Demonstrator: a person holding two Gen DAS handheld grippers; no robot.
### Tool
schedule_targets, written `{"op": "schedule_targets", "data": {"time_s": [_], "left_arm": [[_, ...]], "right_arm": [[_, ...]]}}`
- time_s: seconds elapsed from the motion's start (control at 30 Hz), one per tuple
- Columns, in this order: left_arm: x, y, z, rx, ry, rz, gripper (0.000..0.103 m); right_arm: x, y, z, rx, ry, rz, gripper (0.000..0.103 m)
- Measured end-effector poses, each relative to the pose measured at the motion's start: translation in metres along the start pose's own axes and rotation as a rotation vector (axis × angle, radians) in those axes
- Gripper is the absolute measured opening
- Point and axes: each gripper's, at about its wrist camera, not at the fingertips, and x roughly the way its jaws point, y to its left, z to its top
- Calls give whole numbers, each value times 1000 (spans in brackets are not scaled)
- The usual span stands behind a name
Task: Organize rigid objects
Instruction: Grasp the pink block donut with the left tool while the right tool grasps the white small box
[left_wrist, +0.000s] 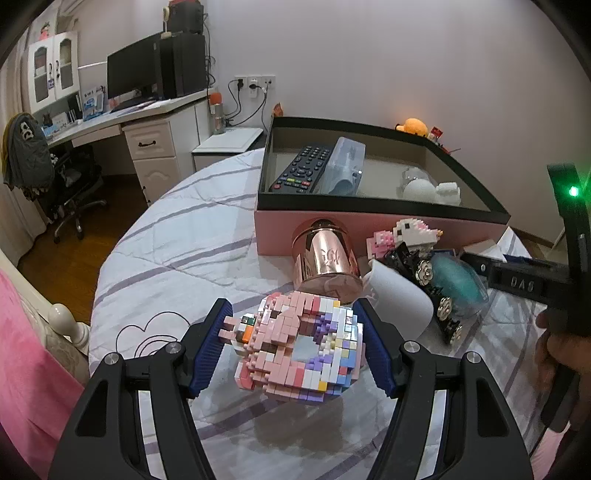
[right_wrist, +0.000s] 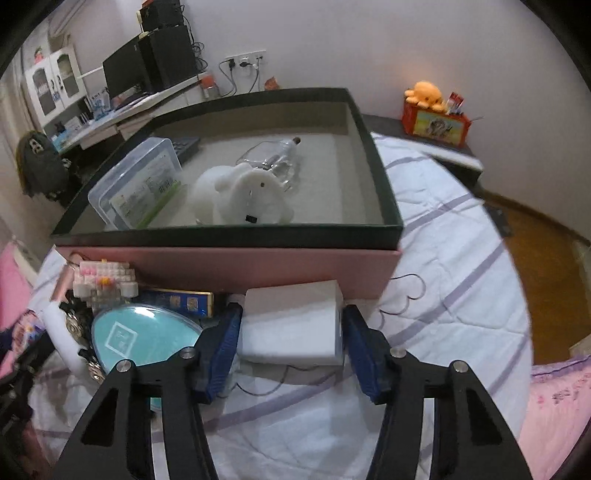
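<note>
My left gripper (left_wrist: 291, 332) is shut on a pink and pastel brick-built figure (left_wrist: 295, 350), held a little above the striped bedspread, its shadow below. In the right wrist view my right gripper (right_wrist: 291, 332) has its blue pads against both sides of a white box (right_wrist: 295, 306) that lies on the bedspread just in front of the pink storage box (right_wrist: 221, 266). That black-rimmed storage box (left_wrist: 369, 229) holds a remote (left_wrist: 301, 168), a clear plastic case (left_wrist: 343, 166), a white figurine (right_wrist: 240, 195) and a glass piece (right_wrist: 273, 155).
Before the storage box lie a rose-gold can (left_wrist: 327, 258), a white brick bird (left_wrist: 413, 230), a black clip with flowers (left_wrist: 424, 273), a white cup (left_wrist: 399, 295), a teal oval case (right_wrist: 144, 336) and a blue-gold packet (right_wrist: 181, 302). A desk (left_wrist: 110, 122) stands far left.
</note>
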Motion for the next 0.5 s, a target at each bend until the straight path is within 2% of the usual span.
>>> {"op": "schedule_targets", "data": {"time_s": [0.1,0.5], "left_arm": [[-4,-1,2,2,-12,-3,69],[-32,0,9,8,-68,-24,69]], "right_arm": [[-6,-5,-7,35,-7,22,56],[-51,-10,-9,55,-75,15,56]]}}
